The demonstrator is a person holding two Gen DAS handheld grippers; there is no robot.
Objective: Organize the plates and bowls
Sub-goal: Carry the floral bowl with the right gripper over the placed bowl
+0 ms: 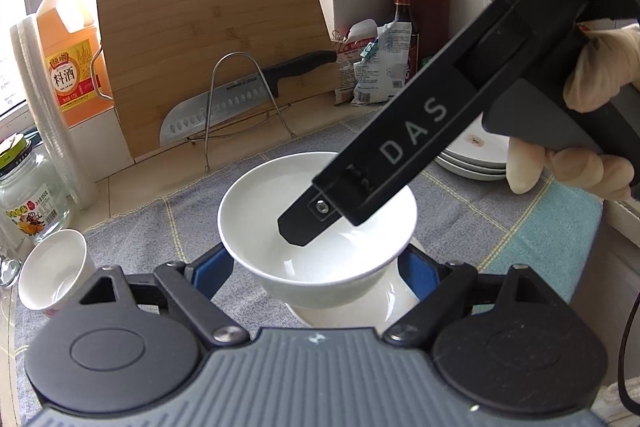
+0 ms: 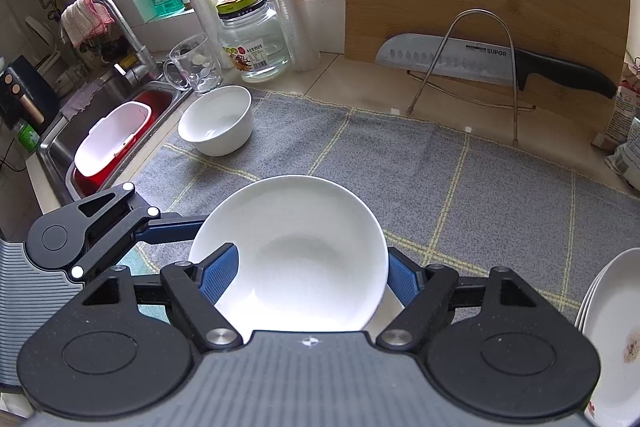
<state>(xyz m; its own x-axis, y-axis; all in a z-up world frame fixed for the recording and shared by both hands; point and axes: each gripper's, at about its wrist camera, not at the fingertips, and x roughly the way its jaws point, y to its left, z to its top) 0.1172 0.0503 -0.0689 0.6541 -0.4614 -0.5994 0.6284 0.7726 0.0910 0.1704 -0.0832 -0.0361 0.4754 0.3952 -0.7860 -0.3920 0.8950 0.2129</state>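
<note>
The left tongs [image 1: 316, 269] flank the lower bowl [image 1: 384, 307] at frame bottom; whether they press it I cannot tell. The right tongs [image 2: 310, 277] stand spread, one pad [image 2: 220, 273] inside the upper bowl [image 2: 296, 247] and one outside. The step looks like nesting this centre-frame bowl into the lower one. Next the inner finger would have to lift out without tipping it, then fetch the third bowl [image 2: 216, 119] at upper left. Three bowls; seemingly three stacked plates [image 1: 472, 157] at right.
</note>
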